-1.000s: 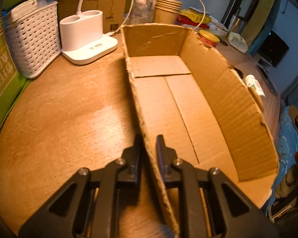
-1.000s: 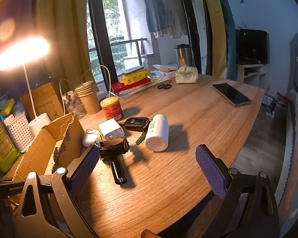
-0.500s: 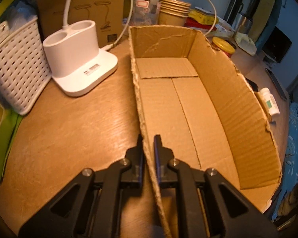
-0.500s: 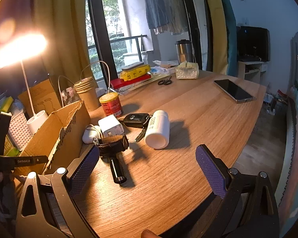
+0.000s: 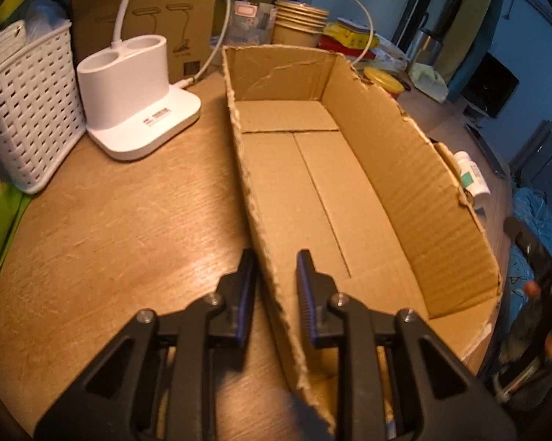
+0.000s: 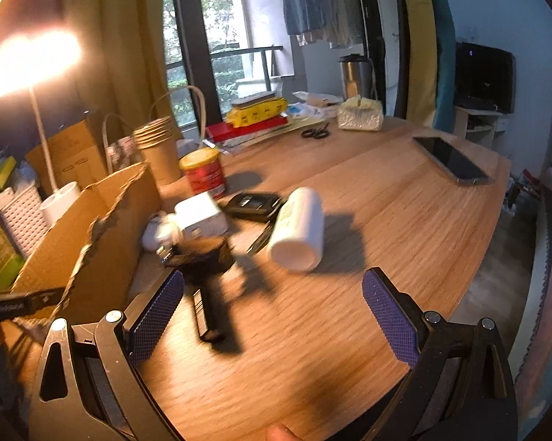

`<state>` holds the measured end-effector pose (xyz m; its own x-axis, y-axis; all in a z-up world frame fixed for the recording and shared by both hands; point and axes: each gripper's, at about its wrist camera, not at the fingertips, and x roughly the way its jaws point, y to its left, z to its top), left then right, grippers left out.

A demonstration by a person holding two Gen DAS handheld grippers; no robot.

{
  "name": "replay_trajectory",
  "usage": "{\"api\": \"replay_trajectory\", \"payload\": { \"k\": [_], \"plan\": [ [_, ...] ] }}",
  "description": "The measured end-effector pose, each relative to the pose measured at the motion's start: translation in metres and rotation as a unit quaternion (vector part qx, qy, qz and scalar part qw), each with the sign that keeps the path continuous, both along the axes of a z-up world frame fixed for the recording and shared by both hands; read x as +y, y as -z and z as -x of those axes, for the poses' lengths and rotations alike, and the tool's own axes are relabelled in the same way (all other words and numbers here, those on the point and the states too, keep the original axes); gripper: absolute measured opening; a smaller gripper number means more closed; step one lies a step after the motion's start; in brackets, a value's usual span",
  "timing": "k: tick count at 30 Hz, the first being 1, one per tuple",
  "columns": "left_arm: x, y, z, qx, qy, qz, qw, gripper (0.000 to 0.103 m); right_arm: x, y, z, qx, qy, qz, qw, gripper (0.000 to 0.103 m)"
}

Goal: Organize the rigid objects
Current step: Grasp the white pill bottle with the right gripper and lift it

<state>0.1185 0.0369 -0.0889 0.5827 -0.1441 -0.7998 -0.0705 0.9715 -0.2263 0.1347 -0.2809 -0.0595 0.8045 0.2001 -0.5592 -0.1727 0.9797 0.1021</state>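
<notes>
Straddling the near left wall of the cardboard box (image 5: 349, 191), my left gripper (image 5: 276, 286) has its fingers a little apart; they've just been opening, wall btwn them, pads look clear of the card. Box sits empty on the worktop (image 5: 110, 228), w/ a white lamp base (image 5: 136, 103) and white basket (image 5: 29, 110) just beside it on the left.

Right gripper (image 6: 272, 312) has its fingers spread wide, nothing btwn them, hovering over bare wood. Ahead of it, near the box's outer wall: black flashlight (image 6: 206, 308), watch (image 6: 199, 253), white charger (image 6: 202, 217), car key (image 6: 254, 204), white bottle (image 6: 298, 231) lying on its side. Red tin (image 6: 202, 172) stands behind them. View is blurred there.
</notes>
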Motion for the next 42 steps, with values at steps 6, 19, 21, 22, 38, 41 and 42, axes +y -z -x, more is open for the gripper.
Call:
{"api": "replay_trajectory", "payload": {
  "k": [6,19,21,22,38,41,42],
  "plan": [
    [0.009,0.0,0.006,-0.011,-0.009,0.006,0.9999,0.012,-0.014,-0.002,-0.05,0.012,0.024,0.02,0.999,0.1],
    [0.015,0.003,0.01,-0.03,-0.032,0.038,0.9983,0.012,-0.003,0.013,-0.083,0.046,0.022,0.031,0.998,0.094],
    [0.014,0.003,0.011,-0.032,-0.034,0.037,0.9982,0.012,-0.001,0.015,-0.085,0.05,0.027,0.041,0.998,0.08],
    [0.014,0.003,0.011,-0.033,-0.035,0.038,0.9981,0.012,-0.001,0.016,-0.086,0.054,0.026,0.044,0.997,0.079],
    [0.013,0.003,0.014,-0.041,-0.039,0.032,0.9979,0.012,0.004,0.021,-0.086,0.055,0.024,0.067,0.996,0.046],
    [0.014,0.003,0.013,-0.041,-0.039,0.033,0.9978,0.012,-0.001,0.018,-0.082,0.049,0.026,0.05,0.997,0.046],
    [0.013,0.003,0.014,-0.042,-0.04,0.033,0.9978,0.012,-0.002,0.017,-0.081,0.049,0.026,0.045,0.997,0.046]
  ]
}}
